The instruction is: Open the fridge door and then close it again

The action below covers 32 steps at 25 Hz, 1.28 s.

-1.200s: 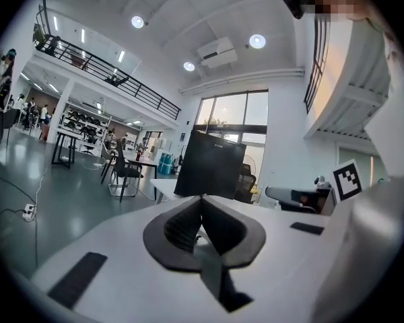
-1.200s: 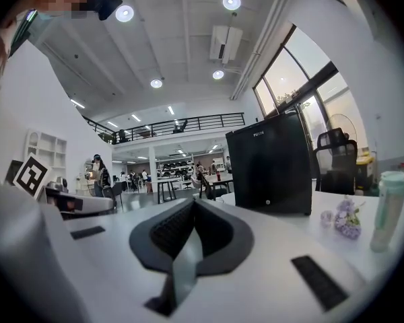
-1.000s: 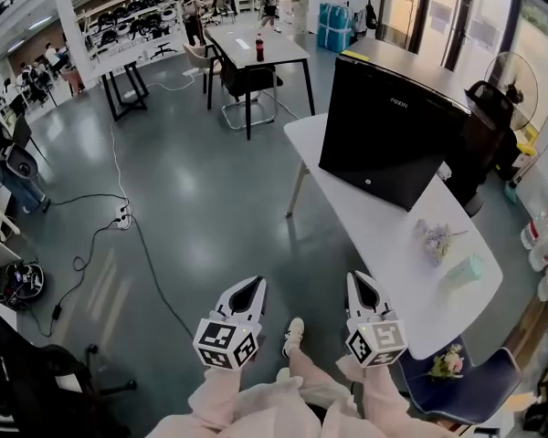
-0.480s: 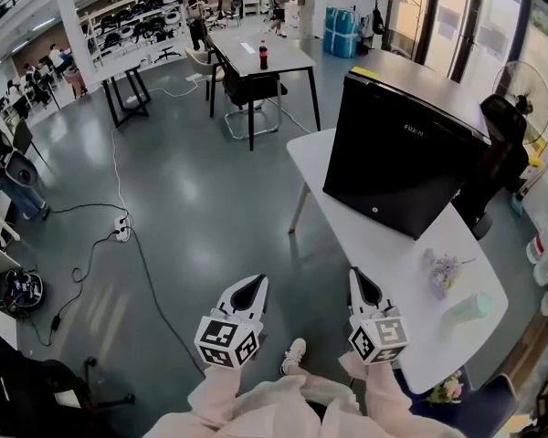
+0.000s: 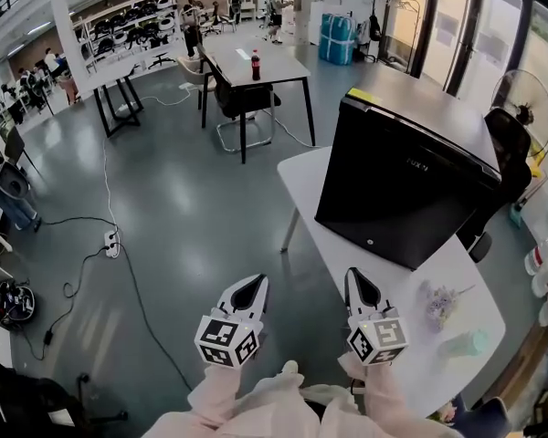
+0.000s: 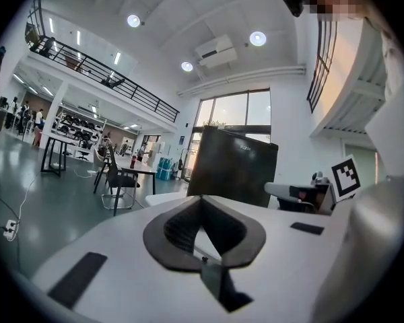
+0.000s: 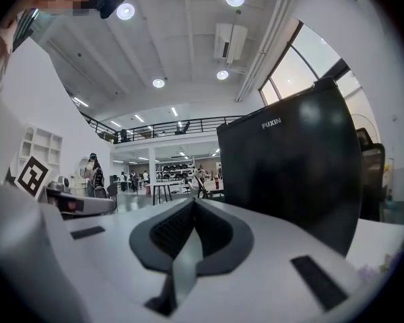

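A black fridge (image 5: 397, 185) stands with its door closed on a white worktop (image 5: 303, 173), ahead and to the right of a person. The person holds the left gripper (image 5: 249, 285) and the right gripper (image 5: 357, 276) level and side by side, well short of the fridge. Both grippers are clenched on nothing, and each gripper's own view shows its jaw tips meeting.

Only the head view takes in the worktop's near end, where a small bunch of flowers (image 5: 436, 301) and a pale green cup (image 5: 464, 343) sit. It also shows a fan (image 5: 521, 99) by the windows and a dark bottle (image 5: 255, 65) on a far table (image 5: 279, 62).

The fridge fills the right side of the right gripper view, where its brand lettering (image 7: 271, 122) is readable; from above it is only a faint mark. The left gripper view sees the fridge farther off and catches the right gripper's marker cube (image 6: 346, 175) near its right edge.
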Tool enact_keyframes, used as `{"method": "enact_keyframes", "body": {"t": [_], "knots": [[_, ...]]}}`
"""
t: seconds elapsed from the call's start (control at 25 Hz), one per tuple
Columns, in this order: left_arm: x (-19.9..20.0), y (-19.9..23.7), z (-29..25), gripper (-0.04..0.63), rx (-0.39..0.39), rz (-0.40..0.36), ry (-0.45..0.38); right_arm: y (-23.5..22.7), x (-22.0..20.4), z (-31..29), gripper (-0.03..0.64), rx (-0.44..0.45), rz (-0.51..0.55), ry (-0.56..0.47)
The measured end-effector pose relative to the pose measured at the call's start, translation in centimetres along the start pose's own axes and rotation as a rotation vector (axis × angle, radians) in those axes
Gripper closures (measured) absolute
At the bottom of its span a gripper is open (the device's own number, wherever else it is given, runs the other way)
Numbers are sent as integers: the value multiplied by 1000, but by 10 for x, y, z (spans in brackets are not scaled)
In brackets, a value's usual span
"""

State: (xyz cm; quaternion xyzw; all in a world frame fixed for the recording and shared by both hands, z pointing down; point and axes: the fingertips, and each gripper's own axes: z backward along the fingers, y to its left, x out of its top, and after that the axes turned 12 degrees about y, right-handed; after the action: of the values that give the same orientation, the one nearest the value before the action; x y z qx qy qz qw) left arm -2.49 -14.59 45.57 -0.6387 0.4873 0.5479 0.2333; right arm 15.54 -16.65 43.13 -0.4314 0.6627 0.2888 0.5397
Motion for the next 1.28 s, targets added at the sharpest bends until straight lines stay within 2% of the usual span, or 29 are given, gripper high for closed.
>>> {"method": "enact_keyframes", "body": {"t": [0.32,0.76,1.28], "knots": [[12,6,-59,584,-18,-18,6,-41,7,-35,606,-9,-14,-19],[26,5,-100,584,-63,-37,24,-69,16,-53,606,-43,-12,-15],[63,20,-148,584,-172,-78,28,-84,40,-87,606,-116,-2,-17]]}}
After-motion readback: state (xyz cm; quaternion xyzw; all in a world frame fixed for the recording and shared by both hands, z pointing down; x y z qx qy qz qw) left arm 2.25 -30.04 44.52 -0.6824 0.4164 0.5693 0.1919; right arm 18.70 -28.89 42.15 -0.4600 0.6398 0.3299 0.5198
